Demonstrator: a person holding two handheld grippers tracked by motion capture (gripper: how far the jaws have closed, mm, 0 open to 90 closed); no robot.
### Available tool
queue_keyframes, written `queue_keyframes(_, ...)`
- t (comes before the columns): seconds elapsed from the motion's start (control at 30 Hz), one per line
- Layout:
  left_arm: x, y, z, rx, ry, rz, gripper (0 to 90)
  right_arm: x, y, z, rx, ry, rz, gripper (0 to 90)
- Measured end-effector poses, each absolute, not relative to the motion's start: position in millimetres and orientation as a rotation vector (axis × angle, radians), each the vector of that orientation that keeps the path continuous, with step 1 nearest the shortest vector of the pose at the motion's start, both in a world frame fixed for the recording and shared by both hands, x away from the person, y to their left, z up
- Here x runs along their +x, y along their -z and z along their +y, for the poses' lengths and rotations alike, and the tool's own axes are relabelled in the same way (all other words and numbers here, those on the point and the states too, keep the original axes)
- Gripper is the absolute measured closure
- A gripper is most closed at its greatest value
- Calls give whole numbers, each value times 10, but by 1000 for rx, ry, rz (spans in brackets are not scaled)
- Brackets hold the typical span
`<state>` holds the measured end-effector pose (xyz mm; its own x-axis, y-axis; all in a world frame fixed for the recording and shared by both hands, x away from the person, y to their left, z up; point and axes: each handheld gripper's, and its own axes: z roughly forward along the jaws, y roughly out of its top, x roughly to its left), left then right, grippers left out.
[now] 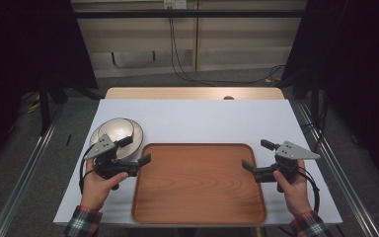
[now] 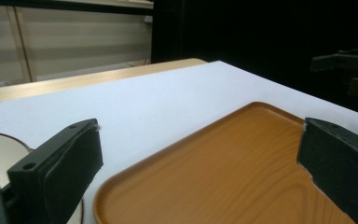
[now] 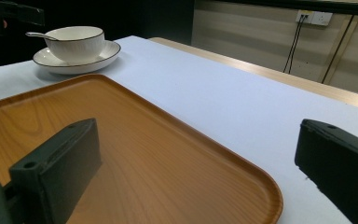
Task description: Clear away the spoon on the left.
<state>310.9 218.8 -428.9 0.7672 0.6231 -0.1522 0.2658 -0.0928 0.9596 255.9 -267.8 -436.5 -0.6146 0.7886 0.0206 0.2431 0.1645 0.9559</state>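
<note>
A brown wooden tray (image 1: 200, 182) lies in the middle of the white table, with nothing on it. At its far left corner a cream bowl (image 1: 116, 129) rests on a white plate (image 1: 137, 132), and a spoon handle (image 3: 39, 34) sticks out of the bowl (image 3: 74, 42). My left gripper (image 1: 134, 150) hovers open beside the plate, over the tray's left edge, its jaws wide apart over the tray (image 2: 223, 177). My right gripper (image 1: 258, 155) is open at the tray's right edge, with nothing between its jaws. Its jaws span the tray corner (image 3: 144, 154).
The white tabletop (image 1: 197, 116) runs on behind the tray to a wooden strip (image 1: 192, 93). Cables hang down the back wall (image 1: 177, 59). Dark curtains stand on both sides. Metal rails (image 1: 24, 173) run along the floor beside the table.
</note>
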Motion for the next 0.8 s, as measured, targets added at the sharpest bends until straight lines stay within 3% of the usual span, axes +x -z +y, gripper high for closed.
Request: queue_keyframes(0.8,3155,4204,2499,1629,-468,840,22,2536,4361,-2684,975,-1470,1973,0)
